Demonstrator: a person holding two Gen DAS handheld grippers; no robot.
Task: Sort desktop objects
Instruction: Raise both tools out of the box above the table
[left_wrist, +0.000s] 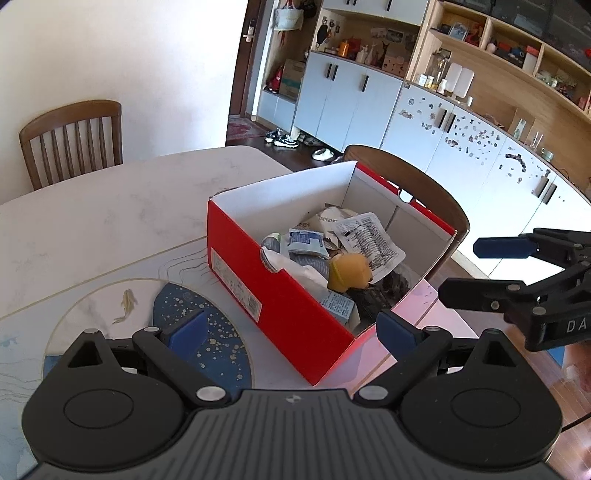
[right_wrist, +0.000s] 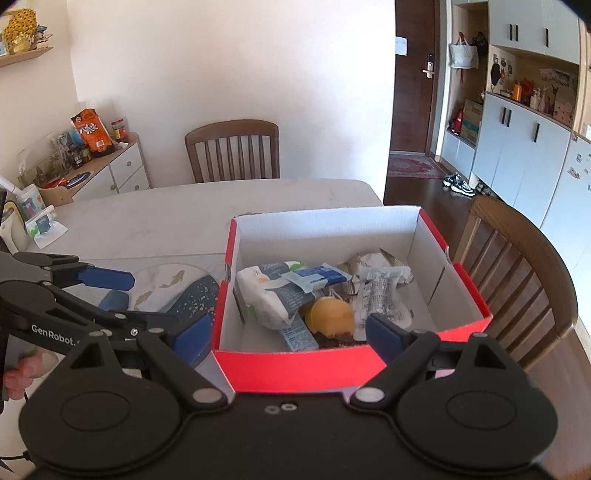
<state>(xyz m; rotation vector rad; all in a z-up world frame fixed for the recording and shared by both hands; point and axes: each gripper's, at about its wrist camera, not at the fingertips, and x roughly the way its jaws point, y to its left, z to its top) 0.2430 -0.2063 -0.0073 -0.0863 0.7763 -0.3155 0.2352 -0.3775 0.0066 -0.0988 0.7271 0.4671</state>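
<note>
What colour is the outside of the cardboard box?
Red outside, white inside; the box shows best in the left wrist view.

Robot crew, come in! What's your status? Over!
Left gripper open, empty. Right gripper open, empty, at the red box. Packets and a yellow toy lie in the box. Nothing in the way.

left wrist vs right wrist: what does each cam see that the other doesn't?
Left wrist only: the long white cabinet run with open wooden shelves and the barcode label on the red box's side.

Right wrist only: the low sideboard with an orange snack bag, and a hand on the left tongs.

Both: the red box of packets with a yellow toy inside, the table, the fish-print mat, and wooden chairs. Both tongs are open and empty; the right tongs hang beside the box.
</note>
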